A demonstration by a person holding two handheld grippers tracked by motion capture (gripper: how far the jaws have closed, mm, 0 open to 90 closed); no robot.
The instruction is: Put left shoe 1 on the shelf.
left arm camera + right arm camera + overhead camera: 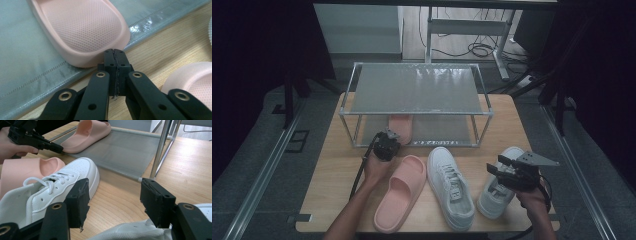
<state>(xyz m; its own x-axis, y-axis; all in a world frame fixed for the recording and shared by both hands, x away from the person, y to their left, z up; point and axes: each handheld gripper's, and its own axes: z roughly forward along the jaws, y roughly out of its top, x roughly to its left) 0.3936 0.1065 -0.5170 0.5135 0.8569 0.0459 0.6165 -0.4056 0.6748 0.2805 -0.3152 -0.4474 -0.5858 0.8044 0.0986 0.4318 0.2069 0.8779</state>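
Step in hand: by the look of it, shoes are being put on the lower shelf of the rack [482, 112]; one pink slipper [85, 32] already lies there, and the left gripper [115, 53] seems to be nudging it further in.
Left gripper: its jaws are pressed together with nothing between them, the tips touching the slipper's near rim at the shelf's front edge; in the high view it sits at the rack's front rail [386, 145].
Right gripper: its jaws stand wide apart and empty [113, 195], poised just above the right sneaker [499, 187] at the table's right front.
Where the shoes are: the second pink slipper [398, 197] and the left sneaker [452, 187] lie side by side on the table [507, 125], in front of the rack, between the two hands.
Doing the push well: the closed tips should press low on the slipper's rim and straight along its length, so it slides over the mesh rather than turning or tipping.
Doing the pick well: the right jaws likely need to come down over the sneaker's collar or side wall, one pad inside and one outside, before closing.
Risk: the shelf fabric may drag on the soft sole; a slanted push could skew the slipper toward the rack's post.
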